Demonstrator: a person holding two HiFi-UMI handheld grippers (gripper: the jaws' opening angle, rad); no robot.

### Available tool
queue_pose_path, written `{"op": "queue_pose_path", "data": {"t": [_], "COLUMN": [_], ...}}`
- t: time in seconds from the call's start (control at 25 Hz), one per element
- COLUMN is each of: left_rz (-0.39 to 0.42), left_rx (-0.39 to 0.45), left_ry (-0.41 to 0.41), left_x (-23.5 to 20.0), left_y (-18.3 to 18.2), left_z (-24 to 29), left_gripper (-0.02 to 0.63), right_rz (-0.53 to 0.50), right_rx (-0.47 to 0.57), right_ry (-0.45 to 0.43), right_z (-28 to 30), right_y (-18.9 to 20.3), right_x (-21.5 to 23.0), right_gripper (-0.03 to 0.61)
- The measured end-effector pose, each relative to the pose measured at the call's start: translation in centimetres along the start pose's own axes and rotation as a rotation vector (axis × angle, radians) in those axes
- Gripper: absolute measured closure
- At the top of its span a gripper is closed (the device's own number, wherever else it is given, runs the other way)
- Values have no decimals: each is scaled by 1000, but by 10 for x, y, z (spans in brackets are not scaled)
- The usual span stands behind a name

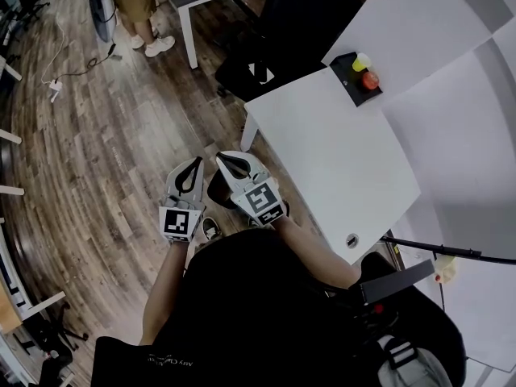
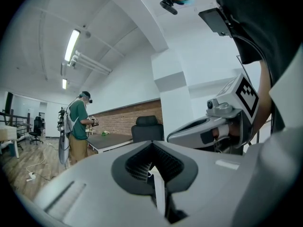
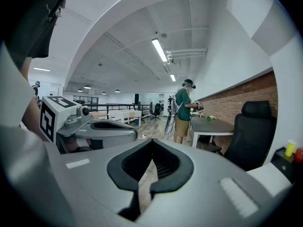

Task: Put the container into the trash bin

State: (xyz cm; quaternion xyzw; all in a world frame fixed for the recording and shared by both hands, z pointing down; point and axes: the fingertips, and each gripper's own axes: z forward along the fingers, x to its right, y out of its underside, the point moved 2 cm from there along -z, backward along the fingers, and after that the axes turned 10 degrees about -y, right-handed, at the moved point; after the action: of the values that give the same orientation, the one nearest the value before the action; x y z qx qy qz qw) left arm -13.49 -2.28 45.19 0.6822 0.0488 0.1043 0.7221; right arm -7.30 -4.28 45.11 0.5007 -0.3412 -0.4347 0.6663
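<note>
Both pairs of tongs were held side by side just in front of the person's body, over the floor [image 1: 105,160] by the corner of the white table [image 1: 339,151]. The left tongs [image 1: 196,161] were closed tip to tip with nothing between them, and so were the right tongs [image 1: 222,157], which tilted a little downward. I could not pick out the container anywhere for certain. Neither pair held it, and the table carried only a black box [image 1: 355,79] with a yellow and a red knob, set near its far edge. A dark round shape [image 1: 219,193] sat on the floor right under the tongs, half hidden. It might have been the bin, but I could not tell. By my reckoning, empty closed tongs fitted either of two stages: the container waiting somewhere out of sight to be fetched, or already dropped and the tongs drawn back. Nothing I saw settled which, so I would not name a next move. The table top was smooth, white and mostly bare. The room was a long open office with dark wood planks, strip lights [image 3: 158,50], a brick wall [image 3: 236,100] and a black chair [image 3: 253,131]. Another person [image 3: 182,110] stood working at a grey desk [image 3: 210,126] well away.
</note>
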Motion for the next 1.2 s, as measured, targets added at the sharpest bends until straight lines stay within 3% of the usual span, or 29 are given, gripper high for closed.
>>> {"op": "queue_pose_path", "data": {"t": [0.68,1.2], "left_rz": [-11,-9], "left_rx": [-1,-19], "left_ry": [8,-20], "left_x": [-4,-8], "left_y": [3,11], "left_z": [0,-5], "left_gripper": [616,616], "right_rz": [11,15], "right_rx": [-18,-46], "right_ry": [2,-50], "right_z": [2,4], "right_y": [4,8], "right_x": [-1,-11], "right_gripper": [563,565]}}
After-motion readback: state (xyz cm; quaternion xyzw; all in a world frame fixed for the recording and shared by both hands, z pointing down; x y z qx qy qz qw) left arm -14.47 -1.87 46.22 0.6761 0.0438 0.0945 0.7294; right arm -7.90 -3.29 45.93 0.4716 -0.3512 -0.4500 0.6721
